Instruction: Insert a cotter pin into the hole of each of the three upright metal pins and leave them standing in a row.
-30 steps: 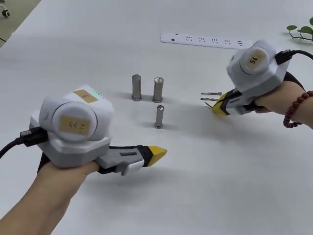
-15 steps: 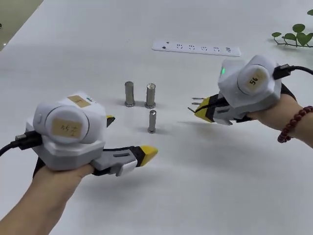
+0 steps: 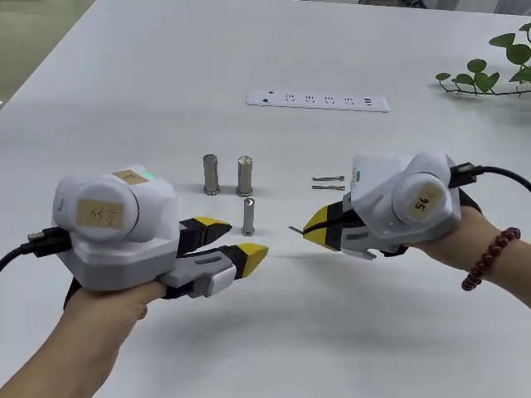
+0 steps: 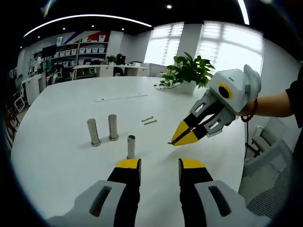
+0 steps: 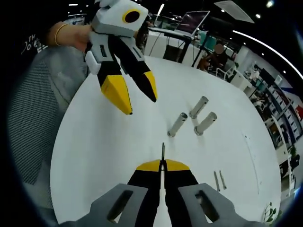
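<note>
Right gripper (image 3: pixel 314 229): fingers pressed together, pinching 1 cotter pin (image 3: pixel 295 230) by its rear part, with the free end sticking out past the yellow tips. Left gripper (image 3: pixel 232 239): fingers (image 4: pixel 129 166) spread, nothing between them. 3 upright pins stand on the white tabletop (image 3: pixel 357 332): the front metal pin (image 3: pixel 248 215) stands alone, with the 2 rear metal pins (image 3: pixel 211 174) side by side behind it, so they are not in 1 row. None carries a cotter pin. 2 spare cotter pins (image 3: pixel 328 178) lie flat just beyond the right gripper. Key relation: the held cotter pin's long axis is roughly level, and its free end aims at the front metal pin, near but apart. In the right gripper view that pin sits ahead and slightly to one side of the tip. The pin's own axis is vertical, so the approach is crosswise. The left gripper's fingers flank the same pin from the opposite side and are about as near, well placed to steady it. The cross-hole is too small to make out, so its facing cannot be told. Judgement: 0 of 3 inserted. The next move needs the tip matched to the hole in height and direction.
</note>
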The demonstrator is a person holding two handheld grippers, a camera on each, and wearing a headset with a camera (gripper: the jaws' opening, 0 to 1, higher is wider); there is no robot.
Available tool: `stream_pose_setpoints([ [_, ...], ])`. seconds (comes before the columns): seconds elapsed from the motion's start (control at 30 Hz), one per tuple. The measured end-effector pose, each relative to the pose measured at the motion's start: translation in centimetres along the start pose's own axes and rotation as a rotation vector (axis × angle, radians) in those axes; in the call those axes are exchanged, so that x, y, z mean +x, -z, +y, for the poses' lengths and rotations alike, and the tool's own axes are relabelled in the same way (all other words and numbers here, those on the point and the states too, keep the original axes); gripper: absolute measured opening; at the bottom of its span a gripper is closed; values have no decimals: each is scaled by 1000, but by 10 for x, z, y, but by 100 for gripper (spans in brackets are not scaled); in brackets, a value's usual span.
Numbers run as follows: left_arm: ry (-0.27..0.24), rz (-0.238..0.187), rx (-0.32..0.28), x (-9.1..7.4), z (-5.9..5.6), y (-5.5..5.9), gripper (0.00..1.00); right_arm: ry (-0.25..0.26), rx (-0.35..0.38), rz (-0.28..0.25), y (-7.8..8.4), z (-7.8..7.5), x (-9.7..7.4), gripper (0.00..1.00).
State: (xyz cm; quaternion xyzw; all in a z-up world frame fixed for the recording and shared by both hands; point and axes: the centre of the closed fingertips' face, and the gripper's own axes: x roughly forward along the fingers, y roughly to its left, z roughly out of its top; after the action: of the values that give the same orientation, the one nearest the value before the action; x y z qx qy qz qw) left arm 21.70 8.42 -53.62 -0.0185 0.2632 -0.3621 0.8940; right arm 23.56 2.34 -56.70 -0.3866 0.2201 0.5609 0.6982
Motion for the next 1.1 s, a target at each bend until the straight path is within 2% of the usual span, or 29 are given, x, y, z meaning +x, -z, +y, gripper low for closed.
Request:
stream_pose_setpoints([
  [0.23, 63, 33, -49, 1, -16, 11, 27, -24, -57, -27, -14, 20, -6, 0],
  [0.33, 80, 29, -84, 1, -21, 12, 25, -25, -87, -37, -20, 25, -7, 0],
  [0.53, 120, -7, -122, 2, -32, 5, 18, -9, -135, -62, -34, 29, -13, 0],
  [0.73, 151, -24, -138, 1, -39, 2, 12, -15, -176, -68, -40, 34, -16, 0],
  [0.87, 169, -46, -167, 0, -41, -1, 10, -17, -198, -62, -42, 37, -16, 0],
  [1.1, 175, -70, -177, 0, -41, -4, 4, -2, -215, -61, -45, 36, -17, 0],
])
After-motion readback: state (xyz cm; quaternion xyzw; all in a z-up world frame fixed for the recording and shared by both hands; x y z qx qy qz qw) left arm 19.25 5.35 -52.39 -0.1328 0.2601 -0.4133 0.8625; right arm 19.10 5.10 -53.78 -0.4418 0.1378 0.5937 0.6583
